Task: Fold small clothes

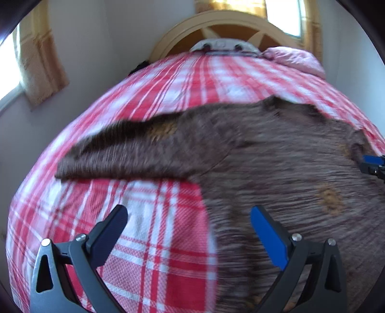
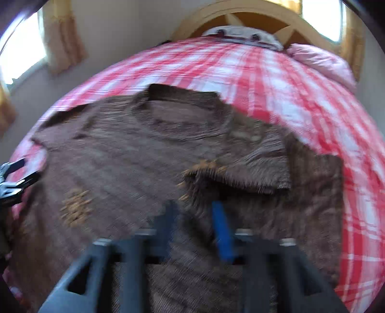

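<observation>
Left sleeve: the brown sweater's (image 1: 276, 154) left sleeve (image 1: 125, 149) lies stretched out to the left across the plaid bedspread (image 1: 156, 240), not yet folded.
Left gripper (image 1: 190, 231): jaws wide apart, nothing between them, hovering over the sweater's near left edge.
Sweater body: spread flat on the near part of the bed, neck toward the far headboard (image 2: 240, 14).
Right sleeve (image 2: 240, 173): already turned in over the chest, cuff near the middle.
Right gripper (image 2: 192, 219): jaws parted, gripping nothing, just short of that cuff.
Step in hand: judged, right sleeve fold done and let go.
Next move: likely the left gripper takes the left sleeve and brings it inward.
</observation>
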Demonstrator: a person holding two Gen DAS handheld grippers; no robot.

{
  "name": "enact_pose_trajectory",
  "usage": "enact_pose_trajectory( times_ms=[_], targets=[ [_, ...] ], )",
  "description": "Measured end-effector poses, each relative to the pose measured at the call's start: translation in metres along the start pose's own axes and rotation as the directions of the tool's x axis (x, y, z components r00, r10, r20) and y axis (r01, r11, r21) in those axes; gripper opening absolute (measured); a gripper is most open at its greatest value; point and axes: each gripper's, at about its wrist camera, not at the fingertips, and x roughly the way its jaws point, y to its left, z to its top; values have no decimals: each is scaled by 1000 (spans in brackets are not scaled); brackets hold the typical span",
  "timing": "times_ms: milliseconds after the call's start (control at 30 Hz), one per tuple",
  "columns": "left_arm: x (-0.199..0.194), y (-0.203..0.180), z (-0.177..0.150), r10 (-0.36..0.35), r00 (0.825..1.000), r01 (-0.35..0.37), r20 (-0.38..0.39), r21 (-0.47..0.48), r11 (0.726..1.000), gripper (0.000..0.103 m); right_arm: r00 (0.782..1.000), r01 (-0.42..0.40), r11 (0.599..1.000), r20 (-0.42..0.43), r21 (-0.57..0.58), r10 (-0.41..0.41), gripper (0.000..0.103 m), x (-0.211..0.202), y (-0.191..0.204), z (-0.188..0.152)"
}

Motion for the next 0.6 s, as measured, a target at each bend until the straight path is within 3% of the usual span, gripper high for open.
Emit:
enact_pose_trajectory(
  times_ms=[167, 300, 367, 500, 600],
  targets=[
    [-27, -50, 26, -117, 992, 112, 51, 92, 989, 103, 994, -18, 998, 113, 63, 11, 62, -44, -35, -24],
    [-27, -124, 45, -217, 976, 211, 6, 210, 955, 101, 977, -50, 980, 214, 190, 8, 62, -75, -80, -43],
    [-26, -157, 53, -272, 962, 266, -10, 243, 933, 97, 964, -42, 964, 264, 263, -31, 62, -87, -101, -56],
    [-7, -217, 73, -309, 949, 314, -62, 269, 911, 93, 947, -86, 940, 320, 331, -26, 63, -93, -124, -76],
    [10, -254, 75, -288, 953, 303, -95, 302, 904, 86, 926, -132, 935, 378, 330, -3, 63, -97, -127, -85]
  ],
)
